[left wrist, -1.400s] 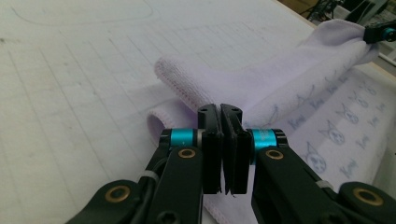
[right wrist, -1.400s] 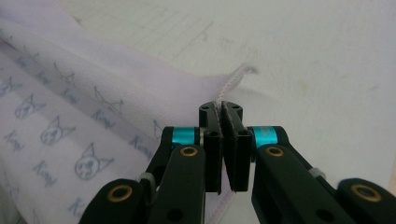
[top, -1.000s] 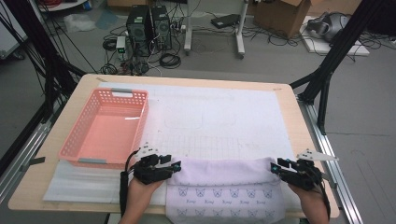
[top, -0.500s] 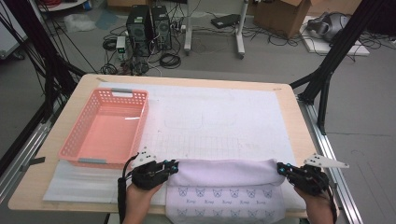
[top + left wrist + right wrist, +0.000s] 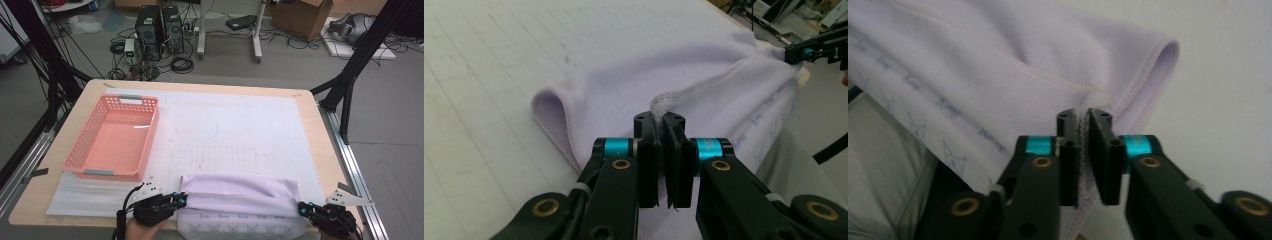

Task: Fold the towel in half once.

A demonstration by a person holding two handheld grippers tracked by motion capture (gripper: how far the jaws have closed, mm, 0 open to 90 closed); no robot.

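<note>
**Inspector:** Where is the pale lilac fleece cloth [image 5: 240, 197]?

**Assistant:** Bottom centre of the high view, on the white gridded mat [image 5: 235, 130] over the wooden tabletop [image 5: 325, 150], its far part doubled toward the near edge.

**Inspector:** Fingers?

**Assistant:** Left gripper [image 5: 663, 145] has just clamped the stitched hem; right gripper [image 5: 1084, 145] pinches the opposite corner, jaws easing slightly. Judged: paired corner holds keep the fold square

**Inspector:** Other items?

**Assistant:** Pink plastic lattice basket [image 5: 145, 132], centre left, well apart

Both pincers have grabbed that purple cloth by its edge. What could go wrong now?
Each gripper, left and right, pinches only a thin hem of the cloth, so it might slip out if pulled. The cloth's printed part hangs over the table edge and could drag the rest down.
</note>
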